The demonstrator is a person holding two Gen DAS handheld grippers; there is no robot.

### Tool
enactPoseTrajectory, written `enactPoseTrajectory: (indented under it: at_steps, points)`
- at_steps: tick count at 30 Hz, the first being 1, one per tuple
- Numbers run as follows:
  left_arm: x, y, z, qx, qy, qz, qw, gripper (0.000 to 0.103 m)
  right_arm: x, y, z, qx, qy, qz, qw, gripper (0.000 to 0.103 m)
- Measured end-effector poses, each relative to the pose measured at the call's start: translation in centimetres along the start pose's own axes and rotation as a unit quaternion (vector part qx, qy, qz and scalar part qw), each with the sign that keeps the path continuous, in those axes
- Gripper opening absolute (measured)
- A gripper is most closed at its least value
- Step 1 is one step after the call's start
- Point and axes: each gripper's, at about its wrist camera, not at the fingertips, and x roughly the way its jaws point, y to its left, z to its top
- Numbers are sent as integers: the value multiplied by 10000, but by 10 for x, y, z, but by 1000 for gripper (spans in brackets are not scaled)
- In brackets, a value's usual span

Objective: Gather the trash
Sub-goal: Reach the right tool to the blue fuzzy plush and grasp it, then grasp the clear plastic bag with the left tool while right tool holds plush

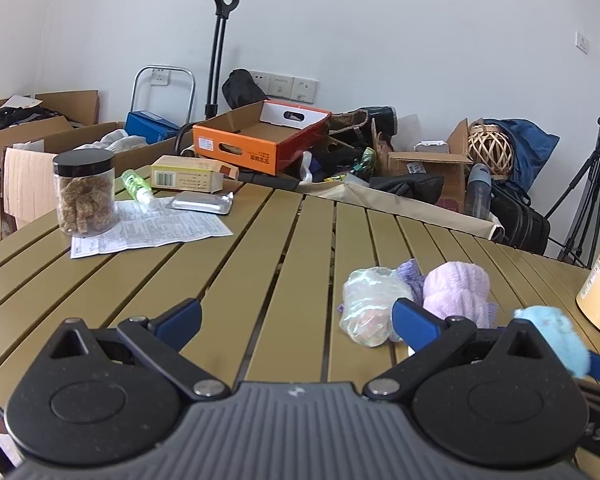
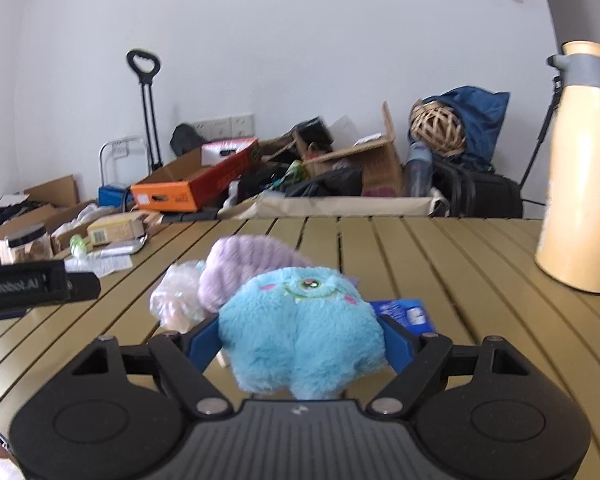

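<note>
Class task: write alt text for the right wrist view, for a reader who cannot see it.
The right gripper clamps a fluffy blue monster toy above a slatted table. Behind it lie a purple plush and crumpled plastic wrap; a cream flask stands right.

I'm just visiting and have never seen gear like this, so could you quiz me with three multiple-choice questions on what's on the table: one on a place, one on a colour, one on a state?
1. Where does the jar with the black lid stand?
A. on the printed paper sheet
B. inside the orange box
C. on the floor

2. What colour is the plush toy between the right gripper fingers?
A. red
B. light blue
C. green

3. How is the left gripper?
A. shut on the jar
B. shut on the crumpled plastic wrap
C. open, holding nothing

Answers:
1 A, the jar's base rests on a corner of the sheet.
2 B, its fur is light blue, with one green eye.
3 C, its blue fingers stand wide apart over the slatted table.
</note>
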Motion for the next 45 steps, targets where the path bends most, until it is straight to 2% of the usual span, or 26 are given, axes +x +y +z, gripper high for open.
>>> enactPoseTrajectory:
  at_steps: [12, 18, 26, 34, 37, 40, 42, 44, 45]
  points:
    - [34, -20, 15, -175, 94, -23, 9998, 103, -29, -69, 0, 555, -194, -709, 9957, 81]
    - [61, -34, 20, -93, 239, -11, 9997, 103, -32, -95, -3, 720, -200, -991, 9923, 81]
    - [96, -33, 14, -278, 678, -160, 9972, 103, -27, -102, -7, 792, -155, -1136, 9902, 82]
    - [109, -31, 8, -381, 960, -350, 9940, 102, -23, -102, -8, 818, -112, -1158, 9898, 82]
    - [111, -29, 7, -461, 1065, -489, 9920, 94, -23, -103, -8, 866, -111, -1167, 9893, 82]
    - [113, -30, 6, -443, 1107, -465, 9918, 73, -23, -104, -7, 890, -112, -1173, 9890, 82]
    - [112, -31, 5, -405, 1085, -463, 9922, 70, -23, -104, -7, 888, -109, -1166, 9891, 82]
    - [112, -29, 6, -429, 1081, -524, 9918, 57, -22, -104, -7, 883, -109, -1160, 9893, 82]
    - [112, -29, 6, -441, 1082, -551, 9916, 54, -22, -104, -7, 878, -110, -1154, 9894, 82]
